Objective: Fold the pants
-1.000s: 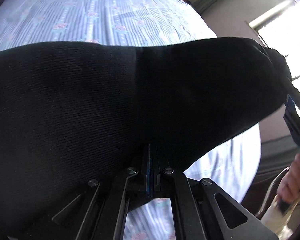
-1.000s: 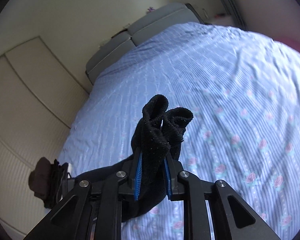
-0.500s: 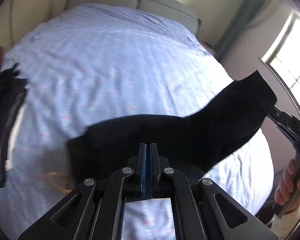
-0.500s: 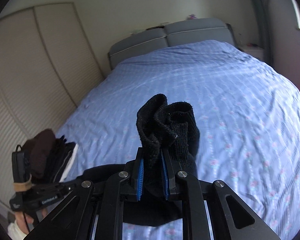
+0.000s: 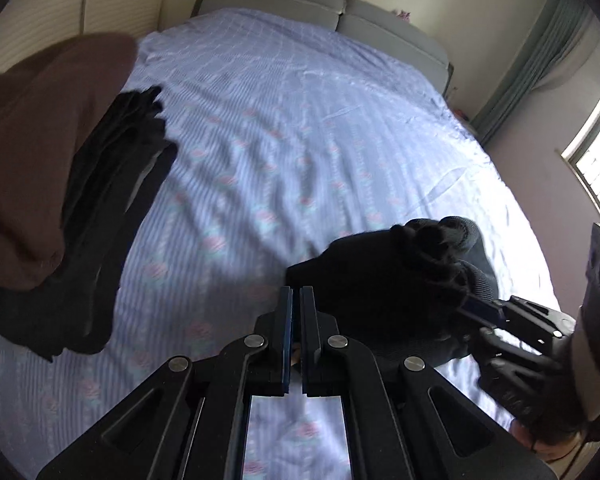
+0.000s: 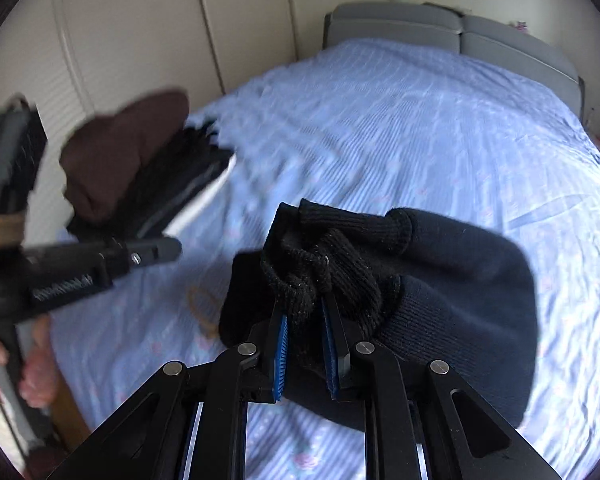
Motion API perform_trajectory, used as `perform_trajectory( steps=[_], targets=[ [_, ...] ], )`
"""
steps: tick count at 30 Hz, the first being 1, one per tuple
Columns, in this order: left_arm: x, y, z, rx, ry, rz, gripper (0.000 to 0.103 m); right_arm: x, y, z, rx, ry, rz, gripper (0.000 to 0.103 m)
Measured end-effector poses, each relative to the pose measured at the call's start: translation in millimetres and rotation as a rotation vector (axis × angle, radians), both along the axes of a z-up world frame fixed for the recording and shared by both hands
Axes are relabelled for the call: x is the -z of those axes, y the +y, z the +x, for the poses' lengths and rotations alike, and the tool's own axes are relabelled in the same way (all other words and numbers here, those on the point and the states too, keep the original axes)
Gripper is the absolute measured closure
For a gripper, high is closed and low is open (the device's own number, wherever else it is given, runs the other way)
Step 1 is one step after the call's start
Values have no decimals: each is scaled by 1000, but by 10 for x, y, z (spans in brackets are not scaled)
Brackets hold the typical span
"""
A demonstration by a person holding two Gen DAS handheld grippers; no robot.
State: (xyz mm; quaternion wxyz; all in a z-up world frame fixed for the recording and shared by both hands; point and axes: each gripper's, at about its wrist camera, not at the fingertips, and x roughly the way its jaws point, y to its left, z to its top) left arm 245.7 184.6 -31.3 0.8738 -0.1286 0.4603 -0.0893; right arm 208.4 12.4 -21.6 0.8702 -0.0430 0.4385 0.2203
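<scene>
Right gripper (image 6: pixel 305 330) is clamping a bunched wad of ribbed black cuff, its blue pads pressing in from both sides, with the knit spilling up and over the fingertips. Left gripper (image 5: pixel 296 312) is sitting nearly closed with only a thin slit between its pads, and nothing is lying between them; it is gripping no cloth. Just beyond the right tool, the black pants (image 6: pixel 440 292) are lying as a compact dark bundle low on the bed (image 6: pixel 420 120), part of the fabric resting on the blue floral sheet and the gathered end being held slightly above it. Seen from the left wrist, the same bundle (image 5: pixel 384 280) is sitting just to the right of the empty tool. Judging by the compact shape, the folding seems well along, and the step in hand looks like setting down or squaring up the folded bundle. Next move probably calls for lowering the cuff end onto the bundle, releasing, and pressing the stack flat with the free tool; loose ribbing may spring back open. Farther left, a pile of dark clothes (image 5: pixel 112 184) topped by a brown garment (image 5: pixel 36 152) is lying near the bed's edge. At the far end, a grey headboard (image 5: pixel 324 12) is standing against the wall.
</scene>
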Motion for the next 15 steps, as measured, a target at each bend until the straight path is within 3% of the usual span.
perform_trajectory(
  steps=[2, 5, 7, 11, 15],
  targets=[
    [53, 41, -24, -3, 12, 8, 99, 122, 64, -16, -9, 17, -21, 85],
    [76, 82, -47, -14, 15, 10, 94, 236, 138, -58, -39, 69, -12, 73],
    [53, 107, -50, -35, 6, 15, 78, 222, 165, -80, -77, 99, 16, 61],
    [-65, 111, -108, -43, -29, 26, 74, 48, 221, -293, -200, 139, 71, 61],
    [-184, -47, -188, 3, -57, 55, 67, -257, 28, -588, -247, 64, 44, 38]
  ],
)
